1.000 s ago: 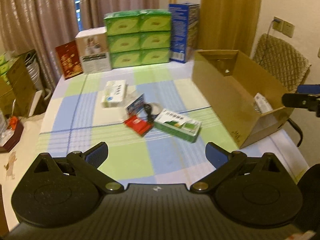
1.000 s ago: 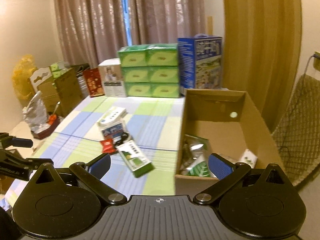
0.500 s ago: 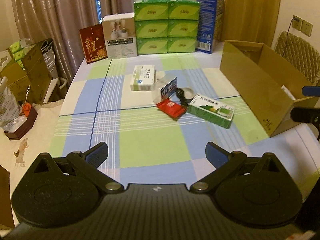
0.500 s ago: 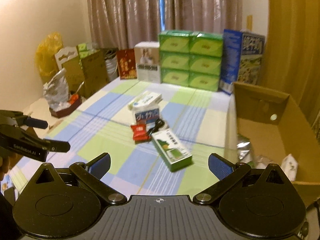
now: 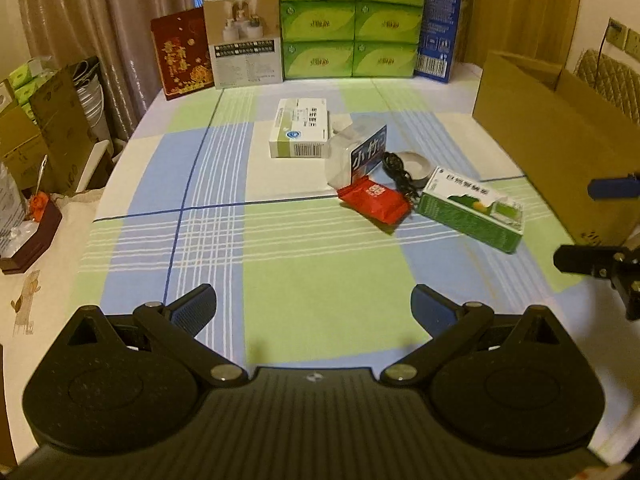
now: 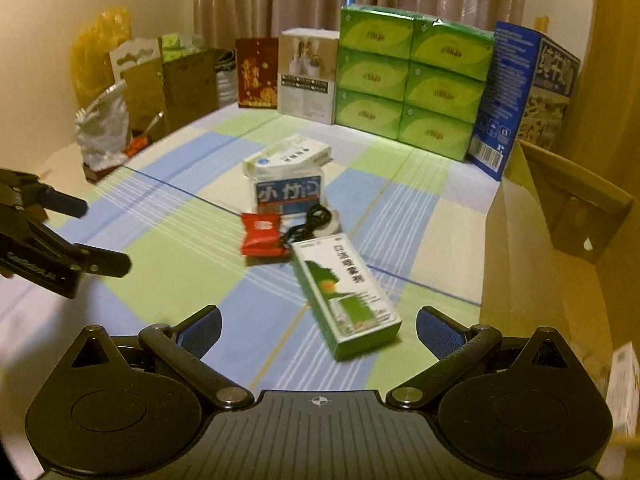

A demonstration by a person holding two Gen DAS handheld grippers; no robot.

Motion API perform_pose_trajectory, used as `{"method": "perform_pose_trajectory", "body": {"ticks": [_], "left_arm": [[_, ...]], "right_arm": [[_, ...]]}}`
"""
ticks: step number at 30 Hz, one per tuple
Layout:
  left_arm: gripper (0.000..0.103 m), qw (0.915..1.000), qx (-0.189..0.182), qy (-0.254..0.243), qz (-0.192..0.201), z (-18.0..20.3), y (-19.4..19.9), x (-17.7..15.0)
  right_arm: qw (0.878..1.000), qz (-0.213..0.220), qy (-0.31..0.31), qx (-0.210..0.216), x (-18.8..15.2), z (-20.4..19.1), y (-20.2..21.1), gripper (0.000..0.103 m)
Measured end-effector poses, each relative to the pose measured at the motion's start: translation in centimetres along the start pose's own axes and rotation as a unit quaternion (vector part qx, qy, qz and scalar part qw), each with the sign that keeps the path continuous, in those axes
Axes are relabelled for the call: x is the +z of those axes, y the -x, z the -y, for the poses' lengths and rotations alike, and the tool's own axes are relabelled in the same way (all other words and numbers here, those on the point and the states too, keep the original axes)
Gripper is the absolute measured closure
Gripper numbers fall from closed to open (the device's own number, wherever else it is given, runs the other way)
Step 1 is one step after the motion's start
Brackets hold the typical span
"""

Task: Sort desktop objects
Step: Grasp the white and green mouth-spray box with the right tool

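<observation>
On the checked tablecloth (image 5: 320,280) lies a cluster: a white medicine box (image 5: 300,133) (image 6: 286,156), a clear packet with a blue label (image 5: 362,156) (image 6: 289,194), a red snack packet (image 5: 374,199) (image 6: 262,233), a black cord on a tape roll (image 5: 400,168) (image 6: 316,222), and a green box (image 5: 472,208) (image 6: 345,294). The open cardboard box (image 5: 552,136) (image 6: 532,256) stands at the right. My left gripper (image 5: 314,304) is open over bare cloth. My right gripper (image 6: 318,328) is open, with the green box's near end just ahead of its fingers.
Stacked green tissue boxes (image 5: 352,20), a blue carton (image 5: 440,20), a white box (image 5: 244,40) and a red card (image 5: 180,56) line the table's far edge. Cardboard cartons and bags (image 5: 40,128) stand off the left side. A quilted chair (image 5: 612,84) is behind the cardboard box.
Both grippers swung left, away from the cardboard box, toward the cluster. The right gripper came closer to the green box. Both stayed open and empty.
</observation>
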State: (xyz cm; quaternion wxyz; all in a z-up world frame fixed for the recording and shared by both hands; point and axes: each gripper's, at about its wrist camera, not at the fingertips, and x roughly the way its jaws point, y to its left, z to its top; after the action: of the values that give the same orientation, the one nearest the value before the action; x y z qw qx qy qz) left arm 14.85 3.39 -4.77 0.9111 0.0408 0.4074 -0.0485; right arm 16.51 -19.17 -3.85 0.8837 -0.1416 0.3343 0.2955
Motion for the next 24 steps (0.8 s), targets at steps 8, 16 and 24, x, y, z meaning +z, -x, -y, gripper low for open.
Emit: {"method": "perform_pose_trajectory", "body": {"ticks": [8, 16, 24], "left_arm": [[0.001, 0.9995, -0.025, 0.008, -0.014, -0.4, -3.6, 1.6], [0.001, 0.9992, -0.04, 0.001, 0.002, 0.1, -5.6, 3.3], [0.001, 0.9986, -0.053, -0.001, 0.005, -0.2, -7.2, 3.9]], "right_arm": [[1.0, -0.02, 0.023, -0.002, 0.5, 1.7, -4.7, 0.002], [0.998, -0.055, 0.015, 0.005, 0.8, 3.2, -7.2, 0.017], [0.997, -0.073, 0.009, 0.016, 1.0, 3.2, -8.3, 0.035]]}}
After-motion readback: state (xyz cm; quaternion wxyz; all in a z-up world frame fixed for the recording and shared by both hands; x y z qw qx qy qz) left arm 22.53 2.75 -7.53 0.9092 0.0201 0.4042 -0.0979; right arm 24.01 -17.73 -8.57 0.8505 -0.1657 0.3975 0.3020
